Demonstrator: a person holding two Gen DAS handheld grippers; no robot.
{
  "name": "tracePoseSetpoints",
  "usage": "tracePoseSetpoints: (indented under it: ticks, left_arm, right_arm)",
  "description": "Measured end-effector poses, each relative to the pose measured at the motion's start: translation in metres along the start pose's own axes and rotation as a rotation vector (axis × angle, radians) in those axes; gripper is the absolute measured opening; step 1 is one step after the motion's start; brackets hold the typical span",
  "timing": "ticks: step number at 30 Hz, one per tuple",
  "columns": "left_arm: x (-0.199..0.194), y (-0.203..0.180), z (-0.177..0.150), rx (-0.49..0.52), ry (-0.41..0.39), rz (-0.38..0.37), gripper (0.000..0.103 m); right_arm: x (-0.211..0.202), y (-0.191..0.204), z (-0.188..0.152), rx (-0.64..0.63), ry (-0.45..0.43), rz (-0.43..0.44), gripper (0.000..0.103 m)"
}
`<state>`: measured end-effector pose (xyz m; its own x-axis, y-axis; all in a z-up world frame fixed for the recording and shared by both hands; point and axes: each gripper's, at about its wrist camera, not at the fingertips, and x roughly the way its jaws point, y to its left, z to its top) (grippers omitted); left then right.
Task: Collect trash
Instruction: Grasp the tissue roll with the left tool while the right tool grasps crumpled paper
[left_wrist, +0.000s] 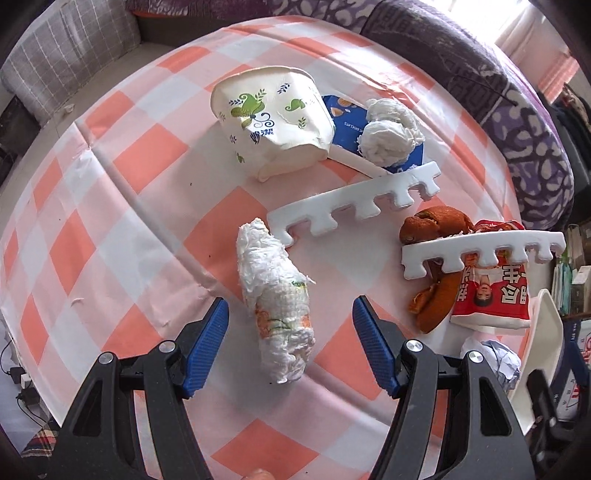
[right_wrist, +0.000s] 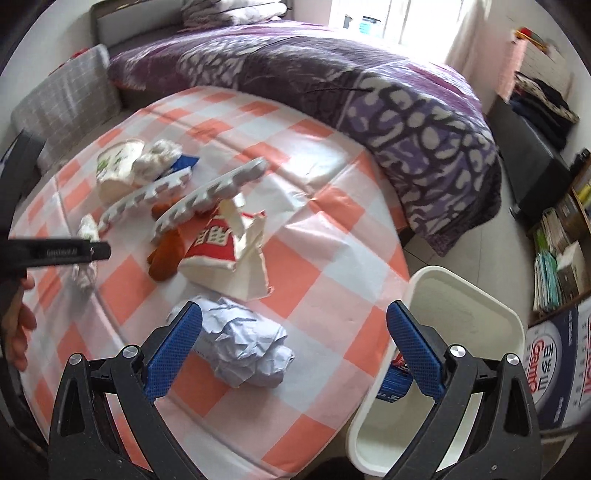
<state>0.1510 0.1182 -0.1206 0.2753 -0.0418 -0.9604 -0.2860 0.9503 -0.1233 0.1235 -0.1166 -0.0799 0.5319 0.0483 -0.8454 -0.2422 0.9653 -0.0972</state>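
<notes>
My left gripper (left_wrist: 290, 314) is open, its blue pads on either side of a rolled white tissue wad (left_wrist: 275, 302) lying on the checked tablecloth (left_wrist: 110, 229). My right gripper (right_wrist: 295, 325) is open over a crumpled white paper ball (right_wrist: 247, 347), not touching it. Beyond lie a crushed paper bowl (left_wrist: 271, 122), a white tissue clump (left_wrist: 388, 133) on a blue wrapper (left_wrist: 345, 122), two toothed white foam strips (left_wrist: 354, 206), orange peel (left_wrist: 432, 225) and a torn red-and-white carton (right_wrist: 221, 251). A cream waste bin (right_wrist: 461, 332) stands at the table's right edge.
A bed with a purple patterned quilt (right_wrist: 369, 110) runs behind the table. A grey checked cushion (right_wrist: 66, 96) sits far left. Shelves with books (right_wrist: 557, 258) stand at the right. The left gripper's body (right_wrist: 55, 253) juts in from the left in the right wrist view.
</notes>
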Motion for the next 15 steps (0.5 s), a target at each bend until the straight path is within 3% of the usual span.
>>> tracePoseSetpoints:
  ticks: [8,10,12,15]
  left_arm:
    - [0.009,0.011,0.006,-0.025,0.049,-0.027,0.068]
    - [0.011,0.013,0.007,-0.041,0.063,-0.038,0.068]
    - [0.011,0.015,0.008,-0.047,0.065,-0.045,0.068]
    - [0.01,0.015,0.007,-0.047,0.073,-0.045,0.067]
  right_arm:
    - [0.025,0.034,-0.007,-0.154,0.082,0.048,0.096]
    - [0.029,0.036,-0.01,-0.157,0.102,0.054,0.089]
    - [0.035,0.036,-0.011,-0.135,0.152,0.101,0.065]
    - [0.037,0.036,-0.012,-0.1,0.171,0.127,0.056]
